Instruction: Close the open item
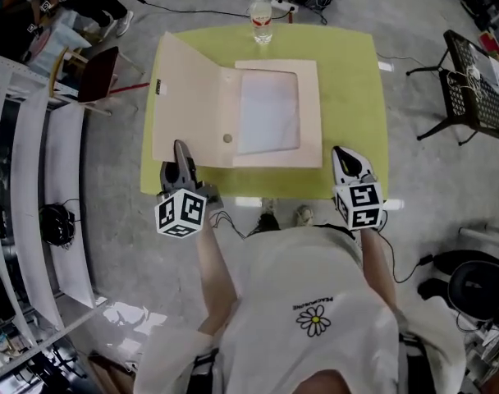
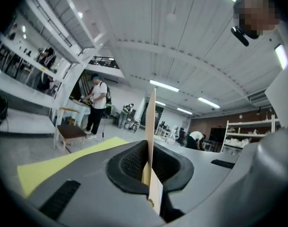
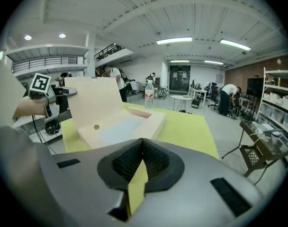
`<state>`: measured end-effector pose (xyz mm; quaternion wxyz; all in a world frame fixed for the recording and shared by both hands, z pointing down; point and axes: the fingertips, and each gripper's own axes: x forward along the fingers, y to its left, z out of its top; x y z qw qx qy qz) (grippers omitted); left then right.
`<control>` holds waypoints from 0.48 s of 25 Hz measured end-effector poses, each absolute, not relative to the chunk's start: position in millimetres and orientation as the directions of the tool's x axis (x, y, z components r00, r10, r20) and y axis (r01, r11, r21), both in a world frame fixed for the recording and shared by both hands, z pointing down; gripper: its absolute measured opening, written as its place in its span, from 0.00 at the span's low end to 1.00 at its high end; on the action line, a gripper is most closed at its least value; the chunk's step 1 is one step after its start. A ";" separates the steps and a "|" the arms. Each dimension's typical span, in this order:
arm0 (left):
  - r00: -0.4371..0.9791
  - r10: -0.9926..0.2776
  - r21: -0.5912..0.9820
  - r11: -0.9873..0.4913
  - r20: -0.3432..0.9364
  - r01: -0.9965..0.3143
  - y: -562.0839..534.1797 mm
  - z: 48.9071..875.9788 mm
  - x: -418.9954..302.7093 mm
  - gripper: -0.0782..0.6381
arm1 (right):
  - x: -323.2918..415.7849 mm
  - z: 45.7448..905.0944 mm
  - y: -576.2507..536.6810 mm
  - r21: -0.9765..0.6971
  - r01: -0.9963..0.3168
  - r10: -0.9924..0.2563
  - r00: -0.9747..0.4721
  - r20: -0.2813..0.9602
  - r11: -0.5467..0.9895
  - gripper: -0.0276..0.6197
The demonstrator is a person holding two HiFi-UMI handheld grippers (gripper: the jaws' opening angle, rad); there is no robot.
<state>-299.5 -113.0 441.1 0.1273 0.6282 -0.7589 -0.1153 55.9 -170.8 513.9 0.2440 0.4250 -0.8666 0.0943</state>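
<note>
A flat beige box (image 1: 278,109) lies open on the yellow table cover (image 1: 352,80). Its lid (image 1: 192,97) hinges on the left side and stands partly raised, as the right gripper view shows (image 3: 92,103). My left gripper (image 1: 181,156) is shut on the lid's near corner. The lid runs edge-on as a thin beige board (image 2: 151,126) between the left gripper's (image 2: 148,174) pads. My right gripper (image 1: 350,164) sits at the table's near right edge. It (image 3: 139,171) is shut on a fold of the yellow cover (image 3: 182,126).
A water bottle (image 1: 263,19) stands at the table's far edge, behind the box. A chair (image 1: 98,72) is to the left of the table and a black wire rack (image 1: 479,89) to the right. White shelving (image 1: 36,179) runs along the left.
</note>
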 end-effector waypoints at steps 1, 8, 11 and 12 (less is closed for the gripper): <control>-0.181 -0.982 0.287 0.188 0.052 -0.939 -113.8 438.2 -292.3 0.13 | 57.5 516.7 -171.2 0.024 -0.786 -0.687 -0.523 0.505 0.617 0.06; -0.164 -0.983 -0.002 0.164 0.084 -0.986 -129.7 419.3 -233.1 0.13 | 59.5 520.3 -174.5 -0.023 -0.794 -0.681 -0.535 0.501 0.607 0.06; -0.146 -0.987 -0.077 0.141 0.072 -0.987 -133.7 413.3 -207.0 0.13 | 59.2 521.3 -170.4 -0.038 -0.796 -0.676 -0.538 0.504 0.605 0.06; -0.141 -0.988 -0.085 0.136 0.066 -0.987 -133.7 412.7 -199.3 0.13 | 58.3 522.3 -168.8 -0.038 -0.793 -0.672 -0.539 0.508 0.607 0.06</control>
